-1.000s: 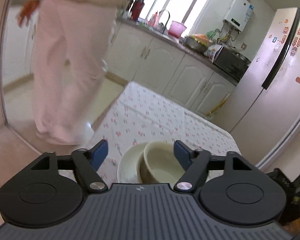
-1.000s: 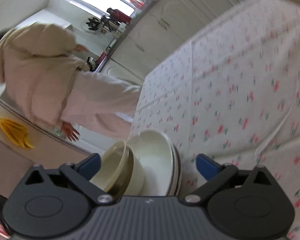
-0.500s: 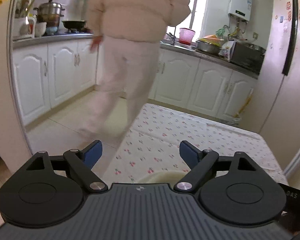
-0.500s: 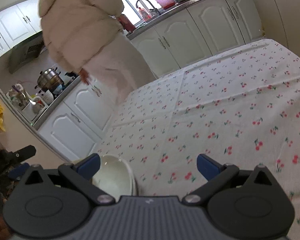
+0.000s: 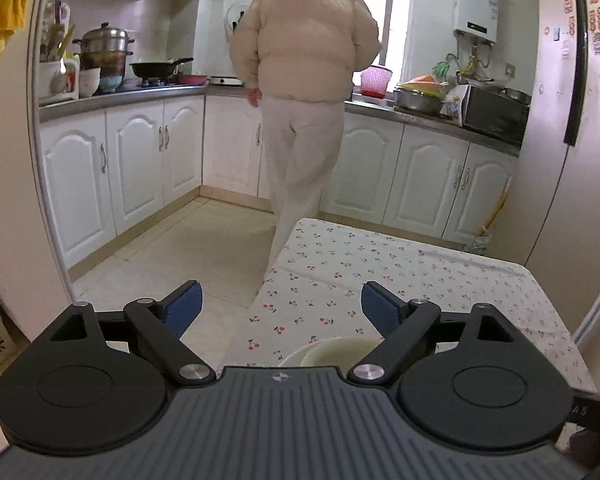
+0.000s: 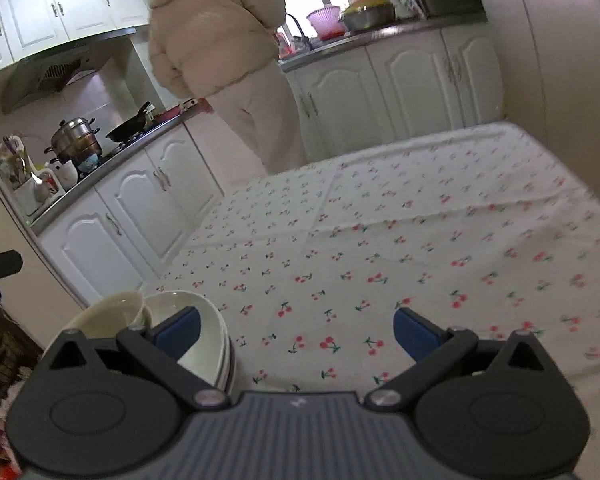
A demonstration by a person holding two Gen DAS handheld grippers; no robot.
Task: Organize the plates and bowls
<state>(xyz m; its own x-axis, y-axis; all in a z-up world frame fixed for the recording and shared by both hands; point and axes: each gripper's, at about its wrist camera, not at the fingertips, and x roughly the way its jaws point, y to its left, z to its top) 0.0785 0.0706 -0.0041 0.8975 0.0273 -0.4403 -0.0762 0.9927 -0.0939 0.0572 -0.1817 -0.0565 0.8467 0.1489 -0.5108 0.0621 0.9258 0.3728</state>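
Nearest the cameras, both grippers are being held spread wide and empty: the left gripper (image 5: 277, 304) is being carried with nothing between its blue pads, and the right gripper (image 6: 296, 330) likewise, over bare cloth. Compared with a second ago, both are being tipped up and drawn back; the dishes that were then filling the lower middle of each view are now being pushed to the bottom edge.

Just beyond the left gripper, only the rim of the cream bowl (image 5: 342, 349) is being shown, sitting inside the white plate (image 5: 290, 358), both at the near edge of the table. In the right wrist view the same bowl (image 6: 108, 312) is being seen leaning in the stack of white plates (image 6: 210, 340), left of the gripper and partly hidden behind its left finger.

Judged from this, the stack is being left nested and the work is being finished or paused.

Farther out, the cherry-print tablecloth (image 6: 380, 240) is lying bare. Beyond it, a person in a cream jacket (image 5: 304, 40) is now being seen standing upright, facing the kitchen counter (image 5: 420, 116).
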